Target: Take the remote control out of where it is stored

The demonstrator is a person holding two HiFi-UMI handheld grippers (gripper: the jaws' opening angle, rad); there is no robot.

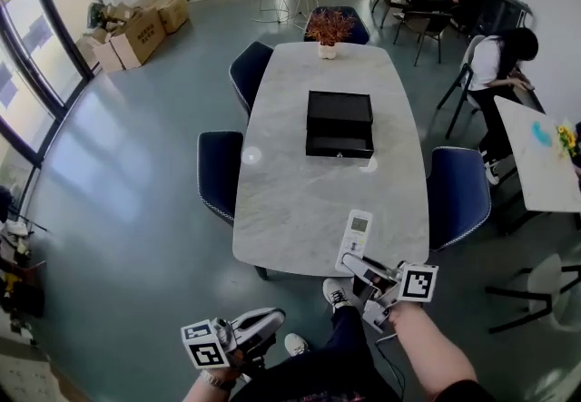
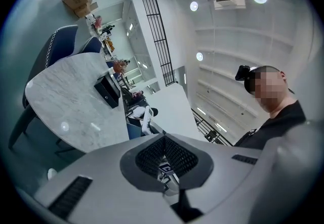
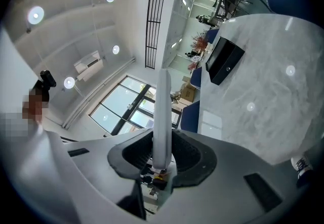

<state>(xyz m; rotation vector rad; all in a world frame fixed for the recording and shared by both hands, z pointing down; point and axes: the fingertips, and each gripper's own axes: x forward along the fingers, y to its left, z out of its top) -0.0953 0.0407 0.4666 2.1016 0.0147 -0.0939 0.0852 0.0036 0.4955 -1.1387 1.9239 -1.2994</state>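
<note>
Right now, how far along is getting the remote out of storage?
Done: the remote control is clear of the black box, which looks closed on the table. In hand: the right gripper clamps the remote's end over the table's near edge; the left gripper is shut, empty. Left: probably only setting it down.

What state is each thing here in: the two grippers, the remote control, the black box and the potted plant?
left gripper: shut, empty, held low, off the table.
right gripper: shut on the remote control.
remote control: out of the box, held over the table's near edge.
black box: looks closed, mid-table.
potted plant: upright at the table's far end.
</note>
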